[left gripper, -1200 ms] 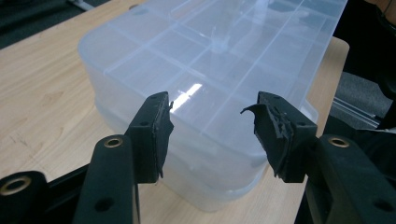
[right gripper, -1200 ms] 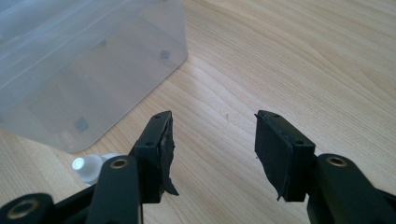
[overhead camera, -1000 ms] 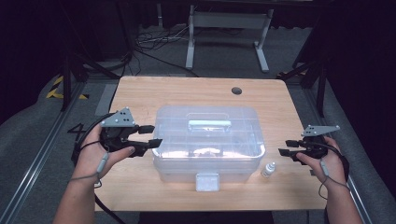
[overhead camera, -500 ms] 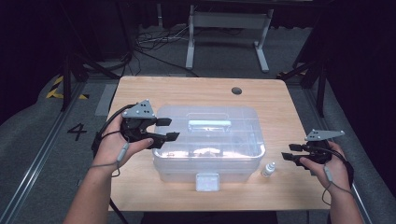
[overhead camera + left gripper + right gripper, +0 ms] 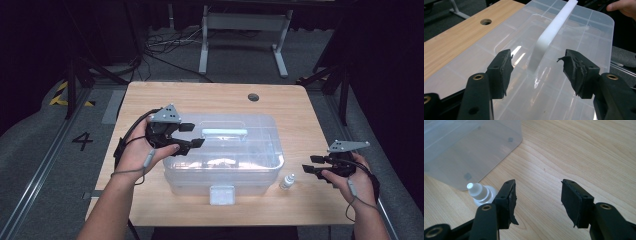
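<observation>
Left gripper over box lid, right gripper idle by bottle.

My left gripper point(image 5: 189, 136) hung above the clear storage box point(image 5: 250, 165) mid-bench point(image 5: 210, 95), jaws just opened wide, nothing between them, white handle point(image 5: 554, 27) lying ahead. My right gripper point(image 5: 311, 165) sat open and empty near the small bottle point(image 5: 287, 181), just beside the box.

- A dark figure "4" point(image 5: 82, 141) stands on the grey floor point(image 5: 45, 150) to the left of the table, upright as seen from the high view.
- Yellow and black hazard stripes point(image 5: 62, 95) mark the floor farther back on that same side; they carry no lettering.
- The small bottle point(image 5: 287, 181) beside the clear box shows no label that can be read.
</observation>
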### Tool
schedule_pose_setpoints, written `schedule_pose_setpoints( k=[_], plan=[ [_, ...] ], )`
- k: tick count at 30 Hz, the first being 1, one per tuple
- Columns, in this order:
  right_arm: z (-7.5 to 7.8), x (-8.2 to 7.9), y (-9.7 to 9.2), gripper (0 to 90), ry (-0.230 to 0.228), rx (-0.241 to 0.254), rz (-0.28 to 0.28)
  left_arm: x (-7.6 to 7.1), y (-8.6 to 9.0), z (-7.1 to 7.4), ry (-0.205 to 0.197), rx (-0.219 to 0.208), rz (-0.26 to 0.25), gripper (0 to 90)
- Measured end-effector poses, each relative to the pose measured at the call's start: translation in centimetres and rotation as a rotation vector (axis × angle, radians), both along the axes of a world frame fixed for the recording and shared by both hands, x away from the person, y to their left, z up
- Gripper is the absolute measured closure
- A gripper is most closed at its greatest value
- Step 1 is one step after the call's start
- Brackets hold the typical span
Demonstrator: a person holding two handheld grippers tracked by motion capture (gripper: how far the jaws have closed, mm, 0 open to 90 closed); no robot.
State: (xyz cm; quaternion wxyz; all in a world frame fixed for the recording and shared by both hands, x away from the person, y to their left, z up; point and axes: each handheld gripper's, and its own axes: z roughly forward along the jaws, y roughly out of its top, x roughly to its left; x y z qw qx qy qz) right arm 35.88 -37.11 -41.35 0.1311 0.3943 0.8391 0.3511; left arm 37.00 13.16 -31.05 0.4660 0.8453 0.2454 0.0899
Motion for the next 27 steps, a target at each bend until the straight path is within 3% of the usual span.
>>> schedule_pose_setpoints(
  k=[9, 14, 23, 27],
  plan=[
    [-0.1, 0.0, 0.0, 46.6, 0.002, 0.001, -0.001, 0.5, -1.2, -0.6, 0.002, 0.007, -0.019, 45.9],
    [-0.1, 0.0, 0.0, 46.4, 0.002, 0.000, 0.003, 0.8, -1.7, -0.9, 0.002, 0.044, 0.007, 48.3],
    [-0.2, 0.0, 0.0, 46.0, 0.003, 0.002, 0.004, 0.9, -2.1, -1.2, 0.012, 0.072, 0.011, 64.3],
    [-0.2, 0.0, 0.1, 45.7, 0.004, 0.003, 0.005, 0.9, -2.1, -1.0, 0.004, 0.060, 0.011, 71.2]
  ],
)
